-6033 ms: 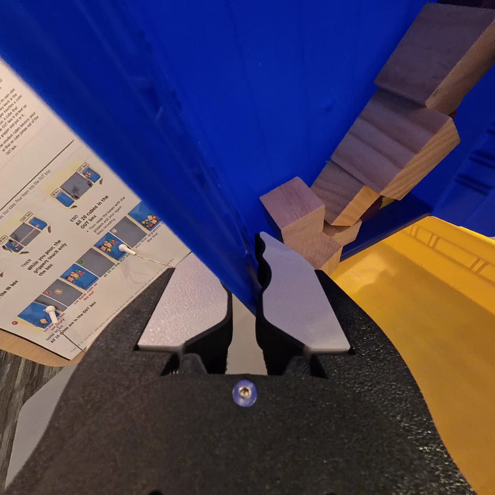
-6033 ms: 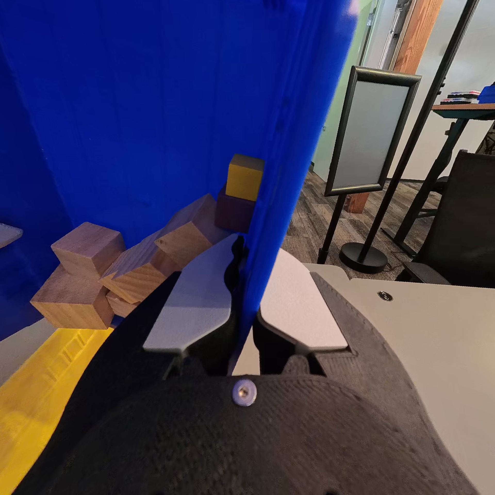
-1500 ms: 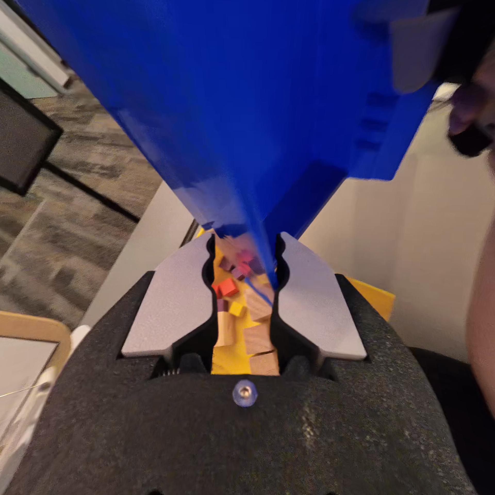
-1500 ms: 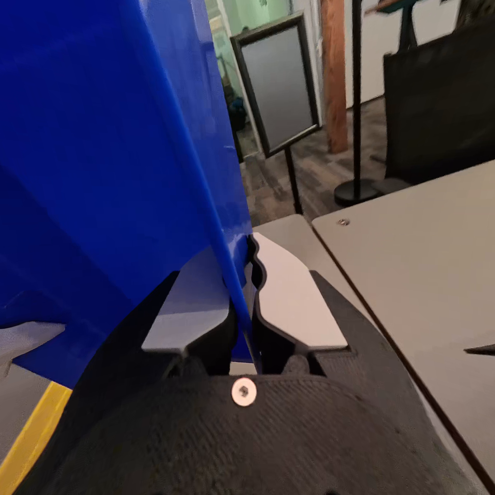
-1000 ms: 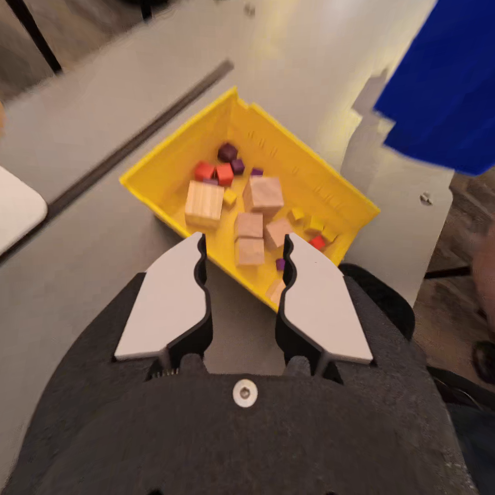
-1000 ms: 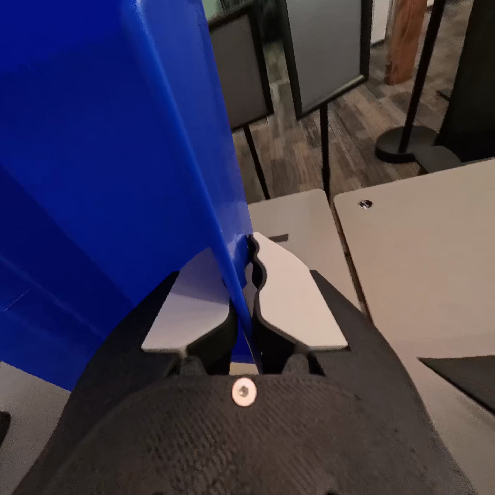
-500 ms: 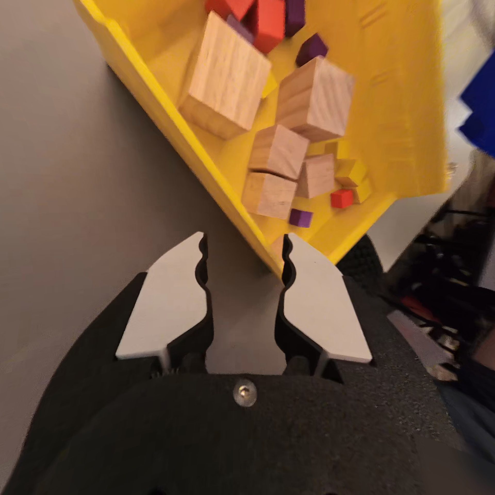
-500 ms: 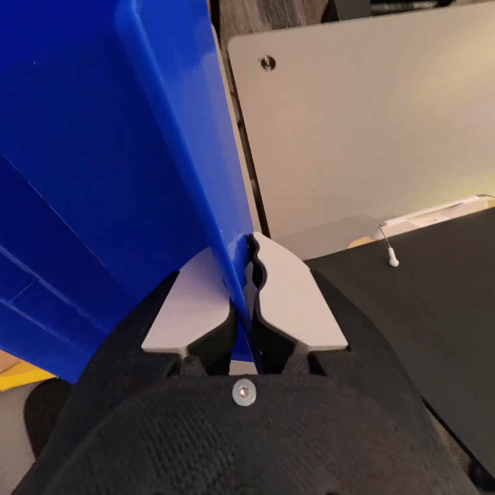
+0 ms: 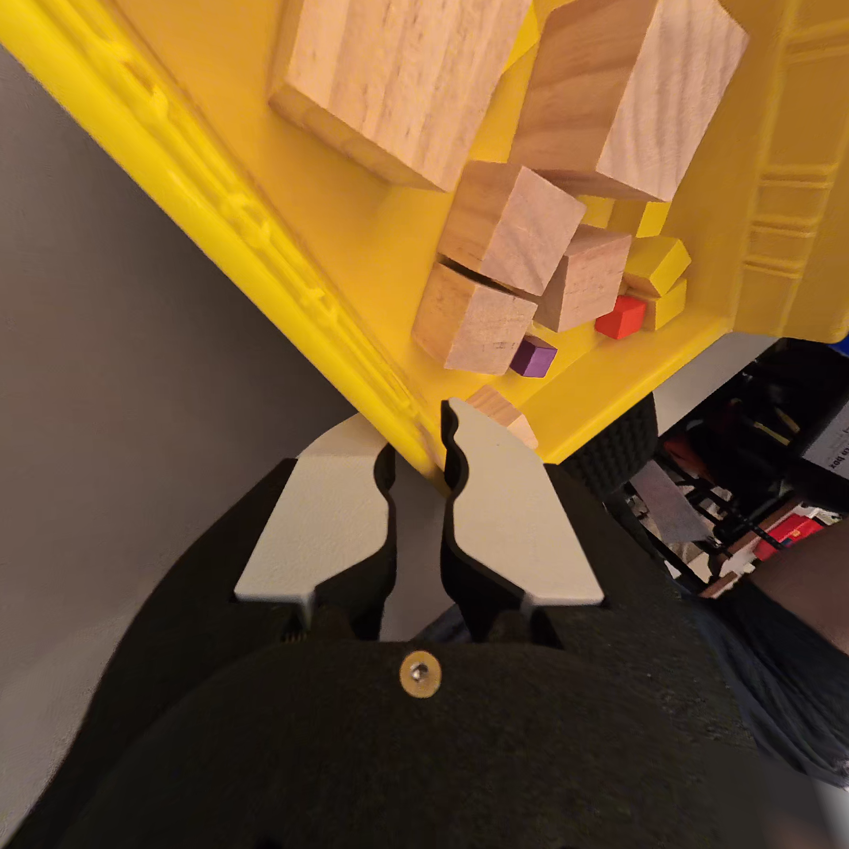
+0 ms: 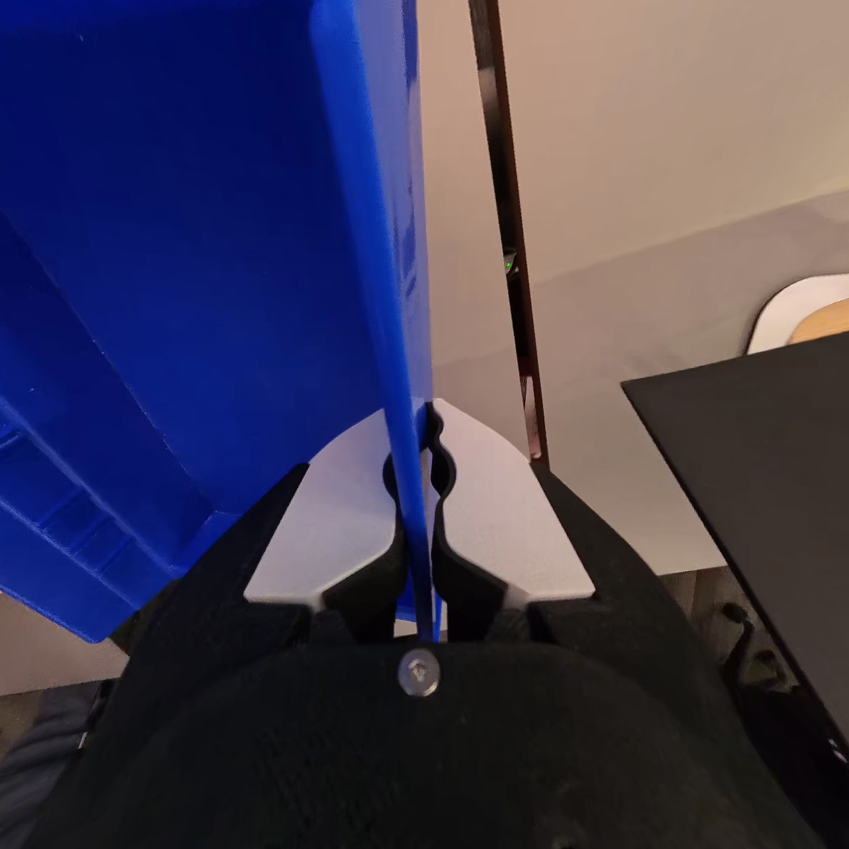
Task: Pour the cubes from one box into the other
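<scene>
The yellow box (image 9: 275, 257) fills the top of the left wrist view and holds several cubes: large wooden ones (image 9: 399, 78), smaller wooden ones (image 9: 473, 321), a red one (image 9: 620, 317), a purple one (image 9: 533, 356) and yellow ones (image 9: 657, 266). My left gripper (image 9: 409, 427) is shut on the box's side wall near a corner, one finger outside and one inside. My right gripper (image 10: 413, 413) is shut on a side wall of the blue box (image 10: 206, 275) and holds it off the table. No cubes show in the blue box.
The grey table (image 9: 115, 367) lies under the yellow box. A black mat (image 10: 758, 482) and a wooden board (image 10: 804, 317) lie to the right of the blue box. A dark gap (image 10: 505, 229) runs between table tops. A person's arm (image 9: 804, 620) is at the right.
My left gripper let go of the blue box, swung down to the yellow box and closed on its wall. My right gripper carried the blue box away from above the yellow box.
</scene>
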